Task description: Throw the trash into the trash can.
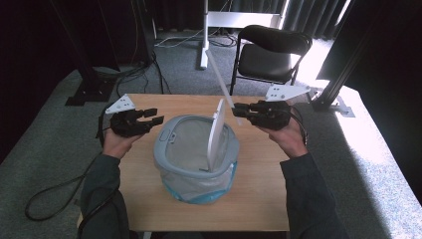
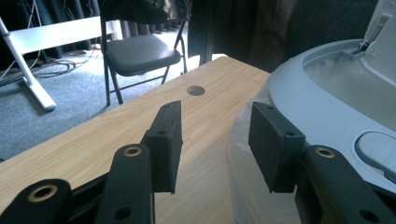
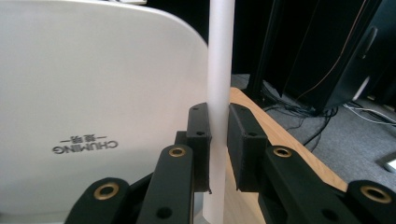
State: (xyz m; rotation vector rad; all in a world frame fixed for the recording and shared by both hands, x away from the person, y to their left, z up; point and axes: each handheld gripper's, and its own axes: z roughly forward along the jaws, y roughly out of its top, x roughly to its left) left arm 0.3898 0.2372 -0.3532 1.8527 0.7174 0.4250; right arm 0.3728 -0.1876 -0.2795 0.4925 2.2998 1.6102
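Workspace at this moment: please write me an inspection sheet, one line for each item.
Surface: wooden table, with a round hole.
Job's things: grey bin lined with a bag, white lid standing up; white stick.
Clutter: nothing seen.
Grippers: left tool open beside the bin rim, holding nothing; right tool shut on the white stick, next to the lid.
Cables: one trails from the left tool to the floor; more lie behind the table.
Surroundings: black chair, grey carpet, dark curtains.
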